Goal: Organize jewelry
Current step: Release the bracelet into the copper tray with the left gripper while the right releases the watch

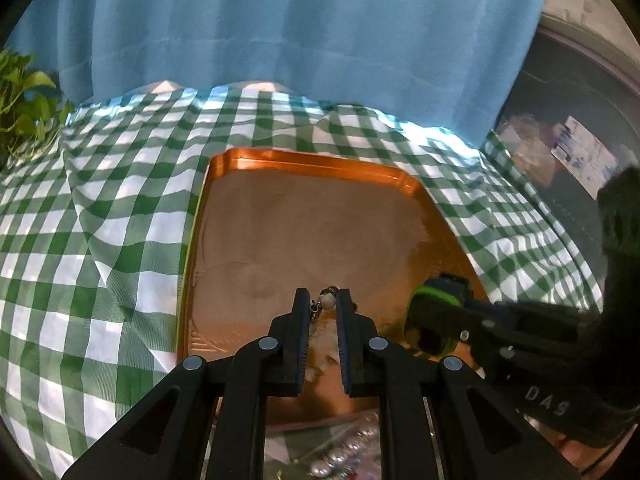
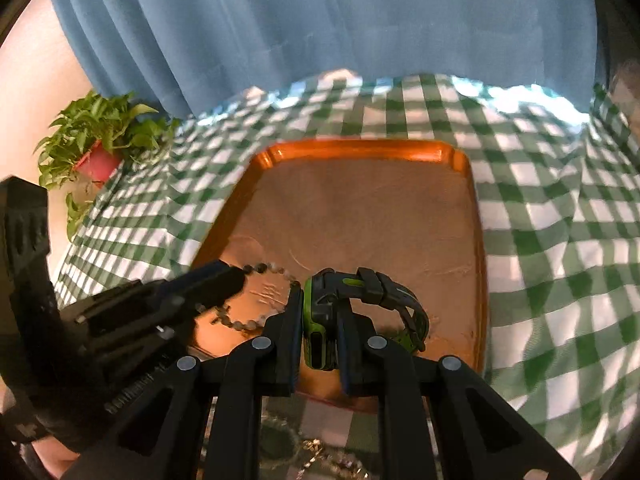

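A copper tray (image 1: 320, 168) (image 2: 360, 152) lies on a green-checked cloth. My left gripper (image 1: 325, 304) is shut on a beaded bracelet (image 1: 327, 300) and holds it over the tray's near part. In the right wrist view the bracelet (image 2: 276, 270) hangs from the left gripper (image 2: 224, 280) as a loop of grey beads down onto the tray. My right gripper (image 2: 320, 312) is shut on a black-and-green wristwatch (image 2: 320, 320), whose strap (image 2: 404, 304) curls to the right above the tray. The watch also shows in the left wrist view (image 1: 436, 312).
More beaded jewelry (image 1: 340, 456) (image 2: 320, 456) lies on the cloth below the grippers, near the tray's front edge. A potted plant (image 2: 100, 136) (image 1: 24, 112) stands at the far left. A blue curtain (image 1: 300, 32) hangs behind the table.
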Demonstrator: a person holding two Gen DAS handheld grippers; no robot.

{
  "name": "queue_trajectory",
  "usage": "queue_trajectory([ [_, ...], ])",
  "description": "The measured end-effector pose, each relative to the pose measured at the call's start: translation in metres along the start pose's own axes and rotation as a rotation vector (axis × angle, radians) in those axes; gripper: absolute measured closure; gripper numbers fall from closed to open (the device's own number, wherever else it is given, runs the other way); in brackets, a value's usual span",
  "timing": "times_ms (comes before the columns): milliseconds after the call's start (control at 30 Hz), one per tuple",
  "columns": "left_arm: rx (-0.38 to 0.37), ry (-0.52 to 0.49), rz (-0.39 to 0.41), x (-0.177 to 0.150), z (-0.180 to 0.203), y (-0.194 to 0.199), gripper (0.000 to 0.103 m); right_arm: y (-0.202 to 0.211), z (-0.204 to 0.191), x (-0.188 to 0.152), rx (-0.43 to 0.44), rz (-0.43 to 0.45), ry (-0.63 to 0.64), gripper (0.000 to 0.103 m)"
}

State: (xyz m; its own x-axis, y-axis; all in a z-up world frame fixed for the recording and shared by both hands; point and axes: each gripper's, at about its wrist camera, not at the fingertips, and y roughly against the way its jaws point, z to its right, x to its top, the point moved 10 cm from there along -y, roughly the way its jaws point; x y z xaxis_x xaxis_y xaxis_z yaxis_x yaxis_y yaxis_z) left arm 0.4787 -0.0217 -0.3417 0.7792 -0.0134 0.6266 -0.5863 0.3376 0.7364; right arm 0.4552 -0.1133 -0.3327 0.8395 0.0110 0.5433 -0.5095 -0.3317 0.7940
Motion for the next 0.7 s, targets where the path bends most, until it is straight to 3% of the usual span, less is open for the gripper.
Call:
queue_trajectory([
  [233,0.014,0.023,-0.037,-0.002,-0.013,-0.02,0.089,-0.025,-0.005,0.001,0.003,-0.029,0.027,0.088],
  [533,0.037,0.063,-0.053,0.005,-0.021,-0.037,0.089,-0.042,0.0,0.009,-0.043,-0.001,0.058,0.089],
  [700,0.1,0.042,-0.068,0.007,-0.026,-0.039,0.084,-0.049,0.005,0.012,0.008,-0.004,0.0,0.078],
])
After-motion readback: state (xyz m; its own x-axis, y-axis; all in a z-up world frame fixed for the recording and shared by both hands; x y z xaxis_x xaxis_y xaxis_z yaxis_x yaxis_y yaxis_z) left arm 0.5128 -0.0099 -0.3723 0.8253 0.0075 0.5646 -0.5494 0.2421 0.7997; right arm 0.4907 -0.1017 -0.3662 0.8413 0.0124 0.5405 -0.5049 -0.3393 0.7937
